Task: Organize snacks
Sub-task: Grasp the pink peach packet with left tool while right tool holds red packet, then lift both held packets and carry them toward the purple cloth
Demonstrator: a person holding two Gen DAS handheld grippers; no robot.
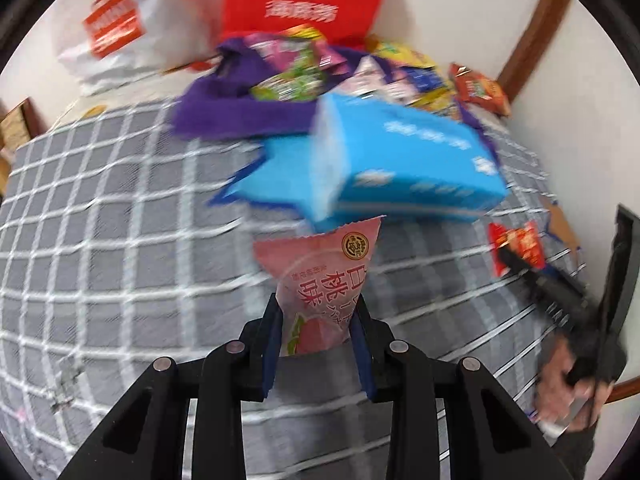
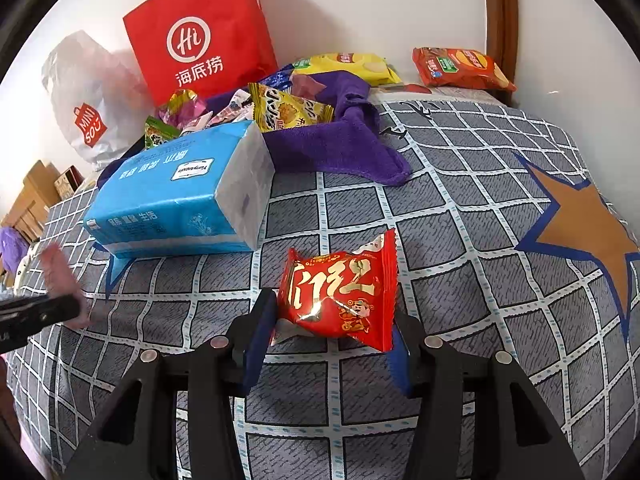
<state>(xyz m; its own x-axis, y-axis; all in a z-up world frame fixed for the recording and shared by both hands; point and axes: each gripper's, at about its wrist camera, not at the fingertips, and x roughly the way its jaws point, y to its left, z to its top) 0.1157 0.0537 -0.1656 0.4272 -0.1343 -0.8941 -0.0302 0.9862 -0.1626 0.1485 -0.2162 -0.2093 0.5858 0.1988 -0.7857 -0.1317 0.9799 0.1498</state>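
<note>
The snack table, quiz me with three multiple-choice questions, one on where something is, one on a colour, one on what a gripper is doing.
1. Where does the blue tissue pack lie?
A. in front of the purple cloth
B. inside the red paper bag
C. on the floor

2. What colour is the packet in the left gripper?
A. green
B. pink
C. black

3. What is the right gripper doing?
A. hanging bare
B. holding a red packet
C. holding the cloth

Answers: 1 A, the pack sits on the checked cover nearer the camera than the cloth. 2 B, a pink wrapper sits between its fingers. 3 B, the red packet sits between its fingers.
</note>
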